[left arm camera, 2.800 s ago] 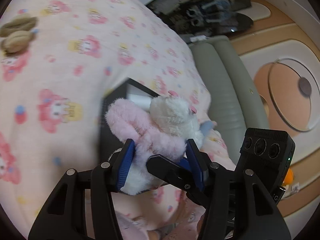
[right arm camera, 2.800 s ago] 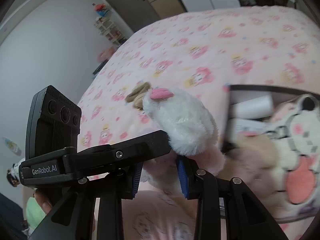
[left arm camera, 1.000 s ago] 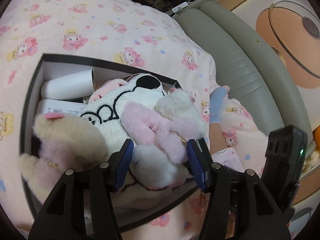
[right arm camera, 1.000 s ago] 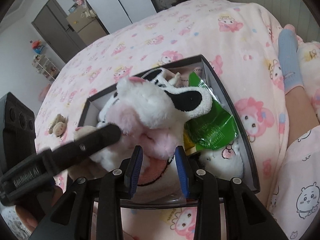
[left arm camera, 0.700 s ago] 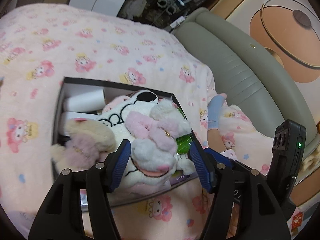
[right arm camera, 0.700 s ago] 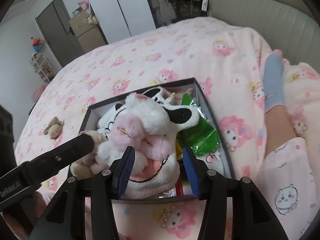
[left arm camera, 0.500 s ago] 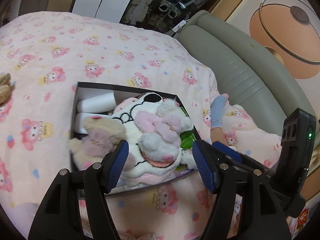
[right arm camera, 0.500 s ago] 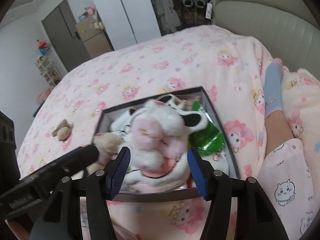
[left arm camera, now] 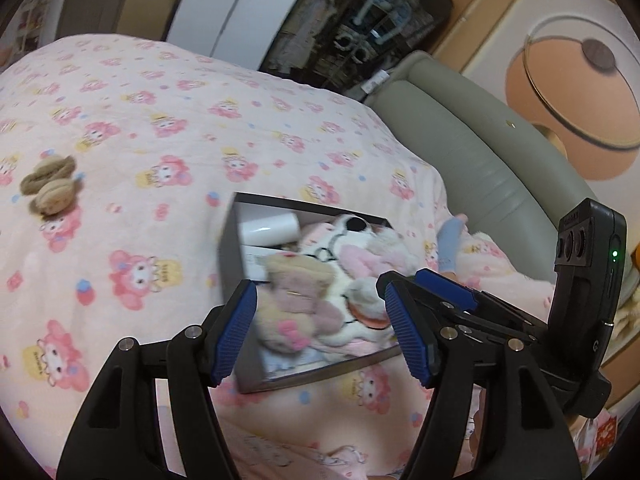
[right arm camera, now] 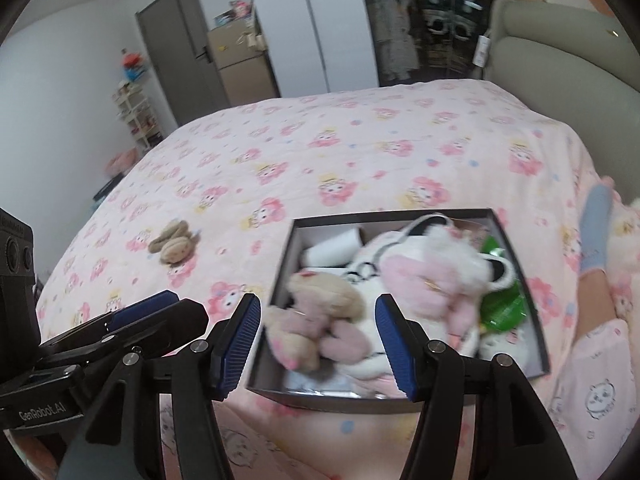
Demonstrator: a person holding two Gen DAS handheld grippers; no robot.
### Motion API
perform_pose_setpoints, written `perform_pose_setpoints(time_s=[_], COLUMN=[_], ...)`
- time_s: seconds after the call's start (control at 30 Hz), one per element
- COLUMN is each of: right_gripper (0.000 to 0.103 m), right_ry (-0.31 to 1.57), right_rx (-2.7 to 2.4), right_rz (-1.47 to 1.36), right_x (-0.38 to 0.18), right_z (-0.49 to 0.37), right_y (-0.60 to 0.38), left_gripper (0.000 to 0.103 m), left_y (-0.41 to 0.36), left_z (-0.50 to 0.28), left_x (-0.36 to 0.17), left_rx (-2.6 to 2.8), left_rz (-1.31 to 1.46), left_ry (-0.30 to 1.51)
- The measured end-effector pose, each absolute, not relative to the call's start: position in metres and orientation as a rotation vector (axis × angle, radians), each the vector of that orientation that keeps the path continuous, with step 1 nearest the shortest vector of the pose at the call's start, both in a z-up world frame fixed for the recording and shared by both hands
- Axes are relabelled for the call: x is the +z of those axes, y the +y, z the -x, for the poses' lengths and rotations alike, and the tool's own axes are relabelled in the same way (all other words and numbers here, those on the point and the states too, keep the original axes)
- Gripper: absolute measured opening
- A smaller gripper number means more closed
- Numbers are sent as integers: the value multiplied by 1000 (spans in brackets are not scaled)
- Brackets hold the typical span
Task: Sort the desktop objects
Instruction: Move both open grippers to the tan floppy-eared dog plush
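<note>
A dark box (left arm camera: 229,256) (right arm camera: 285,264) on the pink bedspread holds a white-and-pink plush (left arm camera: 360,258) (right arm camera: 432,276), a beige plush (left arm camera: 298,280) (right arm camera: 320,292), a white roll (left arm camera: 270,230) and a green packet (right arm camera: 502,304). My left gripper (left arm camera: 320,320) hangs open above the box's near side, with nothing between its blue pads. My right gripper (right arm camera: 316,332) is also open and empty, set back from the box. Each gripper shows at the edge of the other's view. A small brown plush (left arm camera: 50,188) (right arm camera: 174,242) lies alone on the bedspread to the left.
A person's leg with a blue sock (right arm camera: 596,232) and pink pyjamas lies right of the box. A grey-green padded headboard (left arm camera: 480,152) runs along the right. Wardrobe doors (right arm camera: 320,32) and shelves stand beyond the bed's far edge.
Both grippers let go of the white-and-pink plush, which now lies in the box. Their jaws spread wider and both pulled back and up from the box.
</note>
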State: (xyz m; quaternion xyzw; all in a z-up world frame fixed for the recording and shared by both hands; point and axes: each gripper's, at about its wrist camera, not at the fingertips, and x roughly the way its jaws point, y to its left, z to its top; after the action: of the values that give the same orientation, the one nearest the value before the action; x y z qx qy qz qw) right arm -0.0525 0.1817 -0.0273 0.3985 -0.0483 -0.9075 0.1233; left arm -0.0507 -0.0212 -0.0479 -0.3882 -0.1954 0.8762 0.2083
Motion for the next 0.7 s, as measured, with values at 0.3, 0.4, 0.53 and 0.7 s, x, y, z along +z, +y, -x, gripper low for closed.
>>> perform_pose_setpoints(time_s=[0.3,0.4,0.53,0.7], right_gripper=[56,56,56,56], right_ry=[-54,-32,-12,-21], right_rx=[-2527,-2486,-2442,-2403], right_rz=[-1222,-1249,-1278,-1327], right_x=[-48,-56,-64,-77], right_z=[80,90,106,134], right_y=[103,78,51,29], left_gripper=[68,68,68,68], left_y=[-100,-120,-145,-169], left_z=[59,64,75,97], left_x=[-74,-81,-89,-105], left_rx=[2506,2525,2545,2549], left_rz=[1128,1150,1172,1200], left_ry=[-681,-710,-736,-805])
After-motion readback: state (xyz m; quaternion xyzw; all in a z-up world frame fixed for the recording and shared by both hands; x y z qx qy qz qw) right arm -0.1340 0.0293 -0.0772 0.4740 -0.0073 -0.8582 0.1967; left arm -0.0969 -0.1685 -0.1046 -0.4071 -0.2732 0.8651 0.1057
